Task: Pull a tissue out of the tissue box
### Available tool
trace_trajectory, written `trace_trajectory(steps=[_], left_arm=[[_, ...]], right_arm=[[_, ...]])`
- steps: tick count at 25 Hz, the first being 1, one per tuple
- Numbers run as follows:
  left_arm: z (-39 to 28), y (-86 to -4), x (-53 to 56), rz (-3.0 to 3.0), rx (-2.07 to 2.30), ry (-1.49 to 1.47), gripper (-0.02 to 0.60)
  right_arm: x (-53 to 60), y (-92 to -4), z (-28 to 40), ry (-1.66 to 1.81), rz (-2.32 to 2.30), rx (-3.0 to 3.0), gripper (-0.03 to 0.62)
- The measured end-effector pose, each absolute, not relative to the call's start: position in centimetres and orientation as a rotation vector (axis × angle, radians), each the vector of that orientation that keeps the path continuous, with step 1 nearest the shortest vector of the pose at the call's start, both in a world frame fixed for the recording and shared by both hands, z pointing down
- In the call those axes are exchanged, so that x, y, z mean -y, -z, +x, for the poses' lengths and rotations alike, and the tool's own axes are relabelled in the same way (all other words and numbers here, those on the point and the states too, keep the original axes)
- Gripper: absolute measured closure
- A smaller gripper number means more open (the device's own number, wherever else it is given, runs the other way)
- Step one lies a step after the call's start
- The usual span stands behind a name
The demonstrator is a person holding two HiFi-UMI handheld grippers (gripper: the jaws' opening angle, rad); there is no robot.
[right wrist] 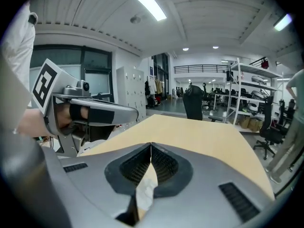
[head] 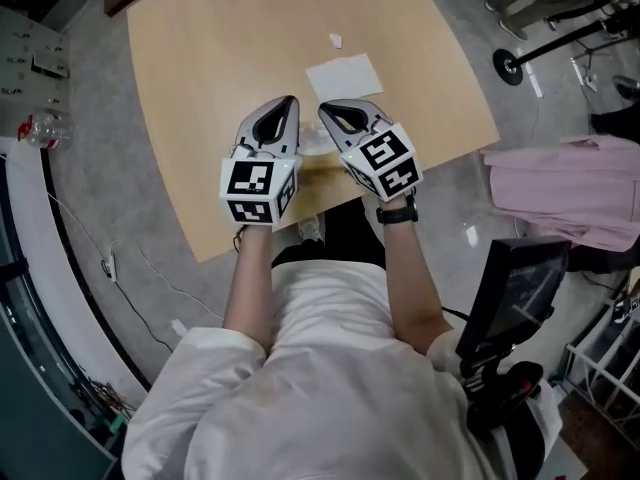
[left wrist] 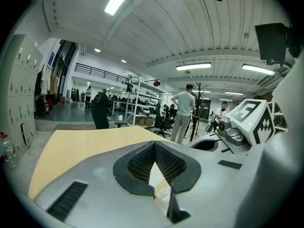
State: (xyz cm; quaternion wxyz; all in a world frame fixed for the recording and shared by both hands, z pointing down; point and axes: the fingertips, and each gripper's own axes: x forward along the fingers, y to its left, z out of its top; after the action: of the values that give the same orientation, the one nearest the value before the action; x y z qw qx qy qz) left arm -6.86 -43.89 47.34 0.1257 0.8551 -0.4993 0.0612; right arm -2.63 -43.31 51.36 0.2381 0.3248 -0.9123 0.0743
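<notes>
Left gripper [head: 291, 102] and right gripper [head: 324, 109] both have jaws pressed together, side by side over the near edge of the desk [head: 200, 68]. A flat white tissue [head: 343, 76] lies mid-desk just beyond their tips, with a small white scrap [head: 336, 40] farther toward the desk's far edge

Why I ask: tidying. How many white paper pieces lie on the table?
2 plainly: a flat sheet ahead, a small scrap beyond it. More may hide under the left tool and right tool.
</notes>
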Motion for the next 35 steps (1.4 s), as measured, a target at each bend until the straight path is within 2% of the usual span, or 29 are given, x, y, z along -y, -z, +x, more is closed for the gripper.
trace_trajectory(steps=[19, 24, 27, 35], left_arm=[[-8.4, -52.1, 41.8, 2.36, 1.43, -0.264, 0.591], [-9.1, -53.0, 42.1, 2.326, 1.411, -0.273, 0.591], [-9.2, -53.2, 42.4, 2.307, 1.398, -0.259, 0.591], [-8.8, -53.2, 42.0, 2.312, 1.396, -0.268, 0.591]], right_arm=[[41.1, -55.7, -3.7, -0.177, 0.764, 2.369, 0.587], [40.5, -57.6, -4.7, -0.197, 0.695, 2.317, 0.495], [40.6, -58.9, -4.9, -0.152, 0.687, 2.26, 0.336], [39.5, -61.1, -5.0, -0.186, 0.658, 2.192, 0.333]])
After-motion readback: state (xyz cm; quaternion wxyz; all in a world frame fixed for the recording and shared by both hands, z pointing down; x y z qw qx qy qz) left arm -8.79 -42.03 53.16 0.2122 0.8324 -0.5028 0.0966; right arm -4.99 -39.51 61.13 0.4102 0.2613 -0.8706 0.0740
